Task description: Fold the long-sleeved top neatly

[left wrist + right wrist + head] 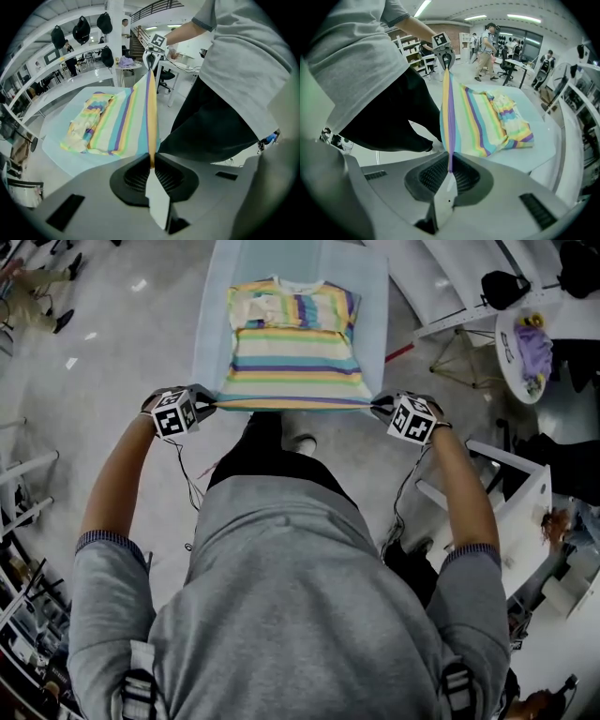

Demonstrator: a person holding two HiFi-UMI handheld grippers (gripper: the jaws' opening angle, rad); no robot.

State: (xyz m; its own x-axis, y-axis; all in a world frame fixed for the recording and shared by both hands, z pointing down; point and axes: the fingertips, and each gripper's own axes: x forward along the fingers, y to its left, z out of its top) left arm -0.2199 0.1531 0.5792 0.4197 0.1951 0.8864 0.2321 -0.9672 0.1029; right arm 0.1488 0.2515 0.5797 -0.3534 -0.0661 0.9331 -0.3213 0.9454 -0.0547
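The head view shows the striped long-sleeved top (295, 348) on the pale blue counter (208, 324), near hem taut between left gripper (213, 408) and right gripper (376, 409). Only the gripper views show both pairs of fingers (136, 176) clenched on that hem.

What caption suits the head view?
The left gripper and right gripper hold the striped top taut by its hem over a blue table.
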